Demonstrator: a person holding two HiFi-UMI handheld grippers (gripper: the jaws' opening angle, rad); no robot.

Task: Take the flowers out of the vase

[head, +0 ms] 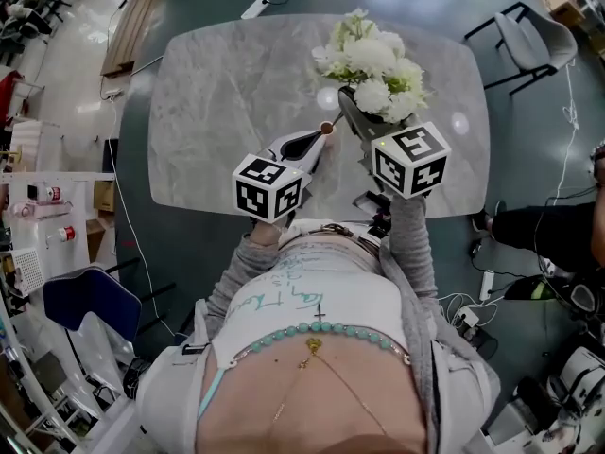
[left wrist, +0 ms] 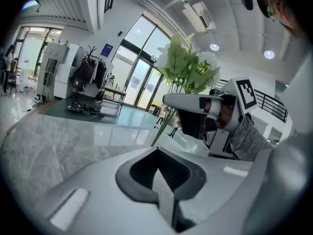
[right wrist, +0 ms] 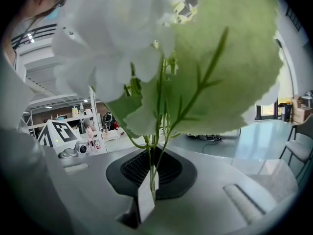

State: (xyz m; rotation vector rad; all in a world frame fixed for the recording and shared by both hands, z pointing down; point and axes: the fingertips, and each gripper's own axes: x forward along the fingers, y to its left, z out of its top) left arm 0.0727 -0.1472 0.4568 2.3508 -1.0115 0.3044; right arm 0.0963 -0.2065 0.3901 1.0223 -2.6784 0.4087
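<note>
Marble surface (head: pixel 217 93) spreads wide to the left of the left hand-held gripper (head: pixel 321 135). The flowers (head: pixel 373 64) rise just ahead of the right hand-held gripper (head: pixel 348 102), near the far edge. Left gripper view: jaws pressed together, empty. Right gripper view: jaws clenched on stems (right wrist: pixel 152 168).

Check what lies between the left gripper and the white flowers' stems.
Only bare grey marble tabletop, per the left gripper view; the right gripper clamps the green stems.
</note>
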